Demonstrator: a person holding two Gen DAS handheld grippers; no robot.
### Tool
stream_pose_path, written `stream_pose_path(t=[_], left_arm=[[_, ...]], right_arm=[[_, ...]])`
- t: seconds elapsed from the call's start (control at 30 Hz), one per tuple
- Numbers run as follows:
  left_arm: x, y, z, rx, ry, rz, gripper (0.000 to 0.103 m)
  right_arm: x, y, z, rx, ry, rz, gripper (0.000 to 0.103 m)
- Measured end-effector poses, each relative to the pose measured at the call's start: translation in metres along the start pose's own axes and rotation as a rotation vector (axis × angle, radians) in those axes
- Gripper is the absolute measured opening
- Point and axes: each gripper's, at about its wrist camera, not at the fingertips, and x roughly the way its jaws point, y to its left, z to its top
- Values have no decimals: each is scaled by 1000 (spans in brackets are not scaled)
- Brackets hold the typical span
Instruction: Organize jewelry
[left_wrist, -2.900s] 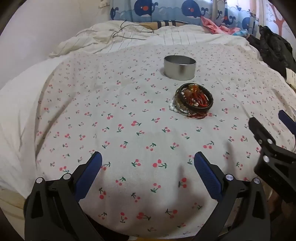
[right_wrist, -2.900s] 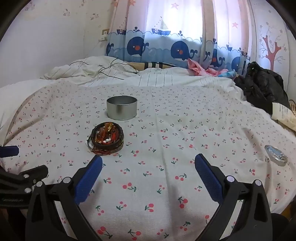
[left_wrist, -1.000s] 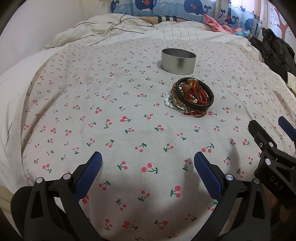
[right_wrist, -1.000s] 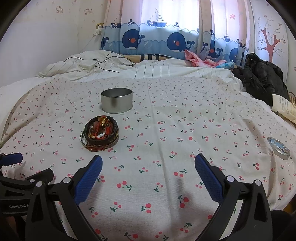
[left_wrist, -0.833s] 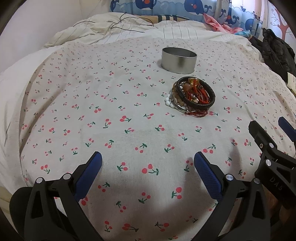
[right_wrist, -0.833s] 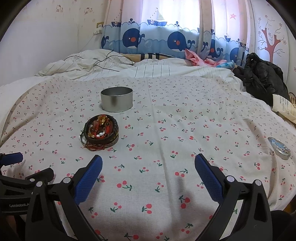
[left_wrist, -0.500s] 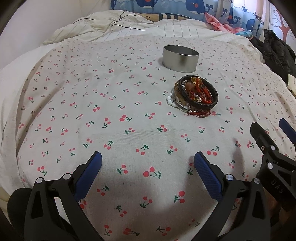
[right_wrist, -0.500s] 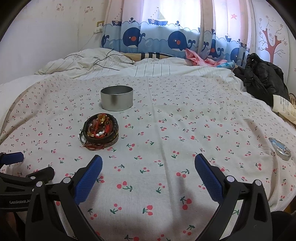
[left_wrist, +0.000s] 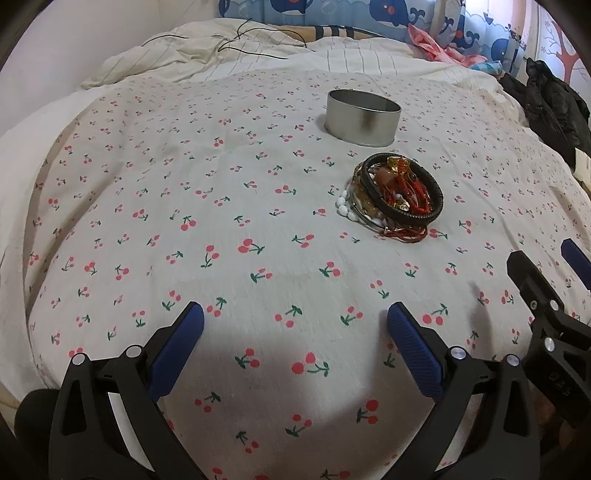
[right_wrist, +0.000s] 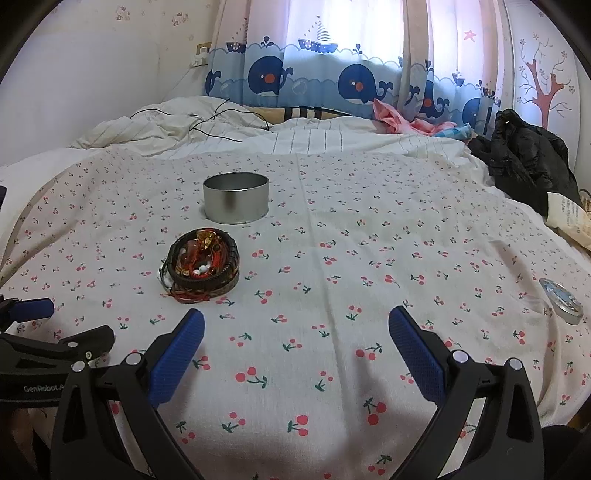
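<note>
A pile of jewelry (left_wrist: 397, 194) lies on the cherry-print bedsheet: a black braided bracelet around red cords, amber pieces and white beads. It also shows in the right wrist view (right_wrist: 202, 260). An open round silver tin (left_wrist: 362, 117) stands just behind it, also in the right wrist view (right_wrist: 235, 202). My left gripper (left_wrist: 295, 334) is open and empty, low over the sheet, short of the pile. My right gripper (right_wrist: 295, 334) is open and empty, to the right of the pile.
The tin's round lid (right_wrist: 561, 301) lies near the bed's right edge. A black jacket (right_wrist: 528, 157) and pink clothes (right_wrist: 402, 118) lie at the back right. A rumpled striped duvet with a black cable (right_wrist: 221, 127) lies behind.
Both grippers have moved forward a little toward the jewelry pile and tin, which now look larger. Both stay open. The pile and tin have not moved.
</note>
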Motion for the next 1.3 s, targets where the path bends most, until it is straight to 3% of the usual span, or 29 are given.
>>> stream_pose_path(t=[0.33, 0.63, 0.93, 1.3], left_arm=[[18, 2, 18, 38, 4, -43, 96], [32, 6, 47, 57, -16, -74, 96], [42, -2, 70, 93, -32, -68, 96], [54, -6, 91, 102, -22, -52, 96]], right_arm=[[10, 5, 13, -35, 32, 45, 96], [41, 4, 58, -113, 61, 161, 96], [74, 8, 75, -177, 124, 255, 96], [93, -6, 93, -149, 146, 319, 96]])
